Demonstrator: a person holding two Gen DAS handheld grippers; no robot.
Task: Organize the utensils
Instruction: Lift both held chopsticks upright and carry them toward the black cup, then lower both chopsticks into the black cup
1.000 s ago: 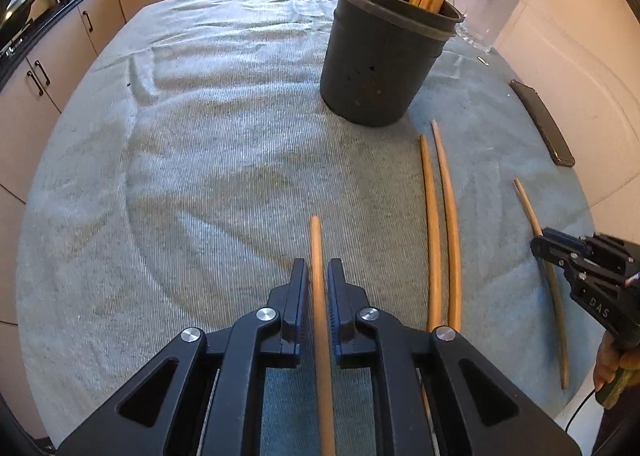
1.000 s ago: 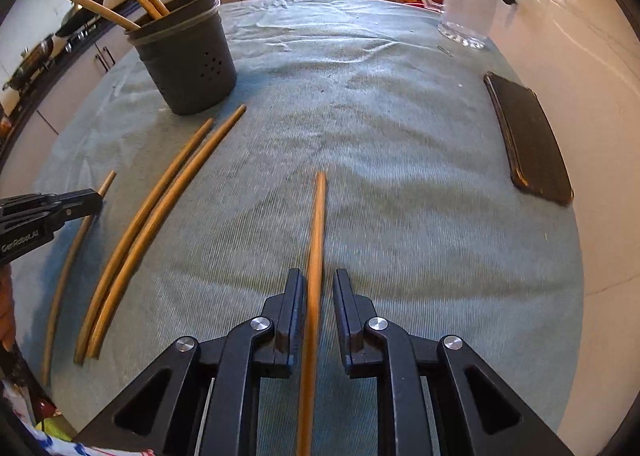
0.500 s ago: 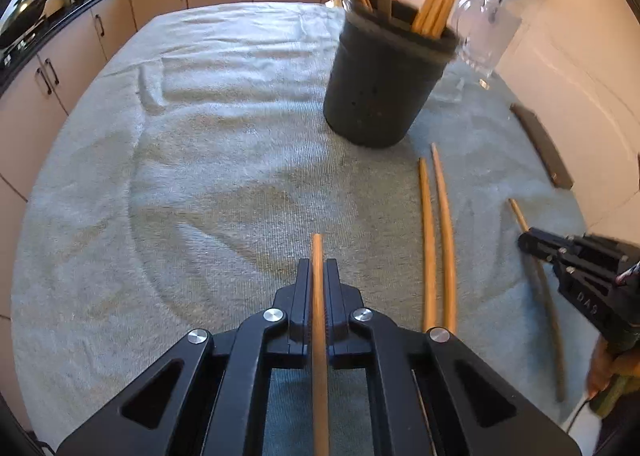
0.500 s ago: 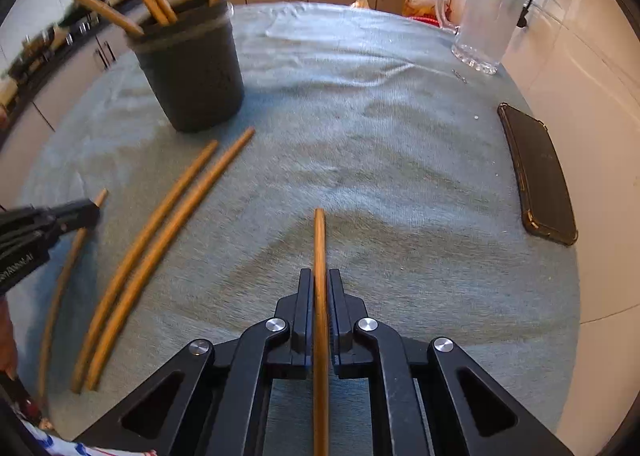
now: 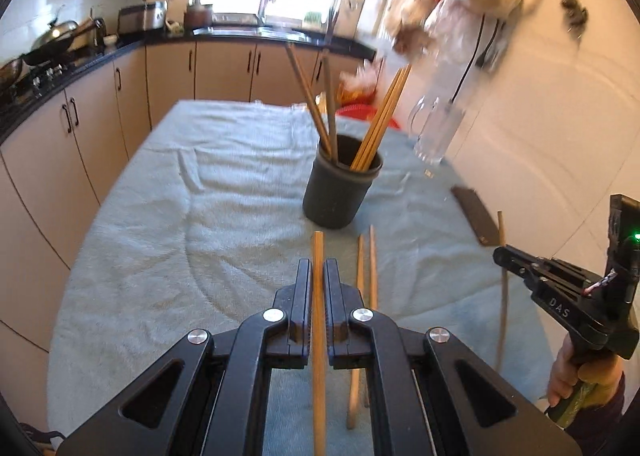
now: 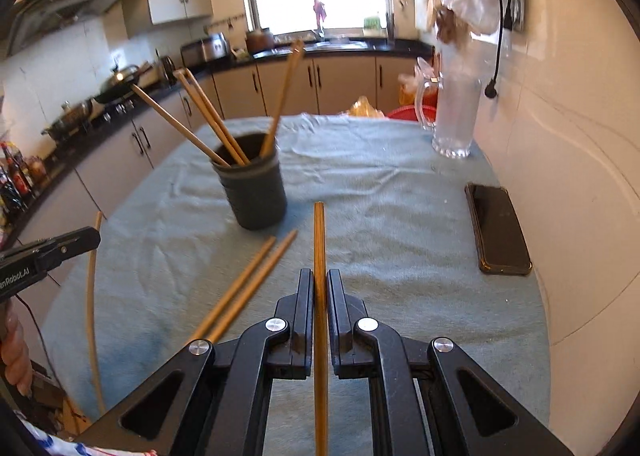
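Each gripper carries one wooden chopstick: the left gripper (image 5: pixel 317 280) is clenched on a chopstick (image 5: pixel 318 256) raised above the towel (image 5: pixel 160 256); the right gripper (image 6: pixel 320 288) likewise grasps its chopstick (image 6: pixel 319 240). Two loose chopsticks (image 6: pixel 256 280) lie beside the dark holder (image 6: pixel 254 192), which contains several more; a phone (image 6: pixel 498 228) lies near the wall

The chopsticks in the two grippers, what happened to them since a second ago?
Both grippers closed and lifted: the left gripper now clamps one long wooden chopstick, the right gripper another, both raised off the teal towel. The dark utensil cup, loose chopstick pair and black phone stayed put.
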